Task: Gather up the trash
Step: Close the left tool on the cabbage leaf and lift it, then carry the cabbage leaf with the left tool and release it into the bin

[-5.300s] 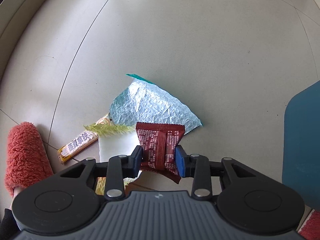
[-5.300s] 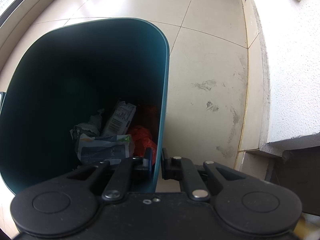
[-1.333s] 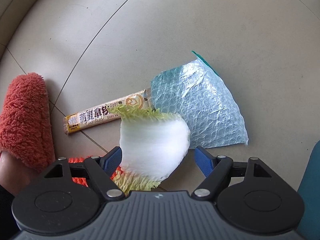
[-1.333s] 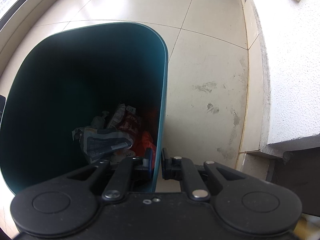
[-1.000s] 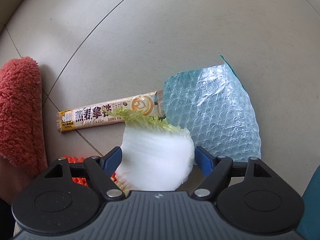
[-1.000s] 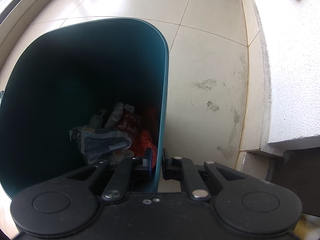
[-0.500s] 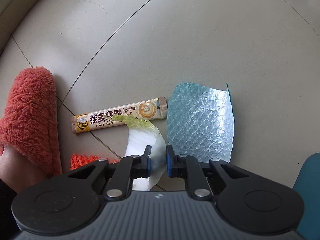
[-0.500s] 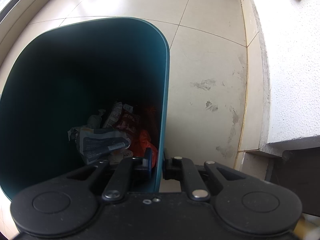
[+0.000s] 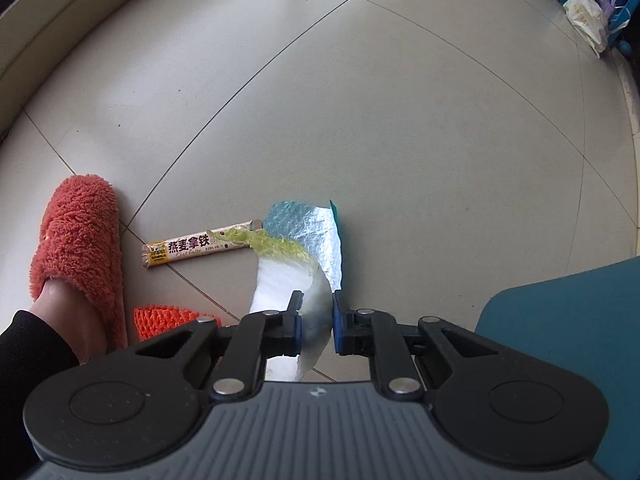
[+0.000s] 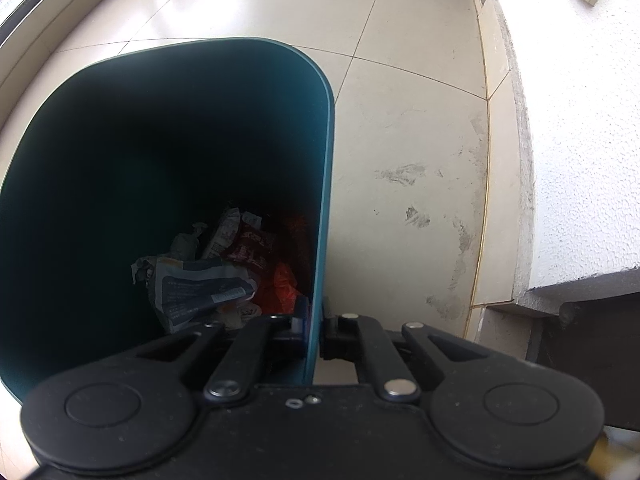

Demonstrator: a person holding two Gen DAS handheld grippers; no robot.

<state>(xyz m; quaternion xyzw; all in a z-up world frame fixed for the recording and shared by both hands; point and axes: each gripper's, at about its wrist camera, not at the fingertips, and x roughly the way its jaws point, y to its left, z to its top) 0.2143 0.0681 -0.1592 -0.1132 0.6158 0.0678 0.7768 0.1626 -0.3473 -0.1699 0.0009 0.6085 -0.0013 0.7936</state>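
White cabbage leaf with frilly green edge [image 9: 280,280] pinched in left gripper [image 9: 316,324], hanging above floor. Right gripper [image 10: 314,326] clamped on teal plastic bin [image 10: 326,184] rim. Carry leaf slowly over bin, then let go.

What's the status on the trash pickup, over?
Left gripper shut on cabbage leaf, off the floor. Right gripper clamped on bin wall. Latte stick, bubble wrap on floor. Path clear.
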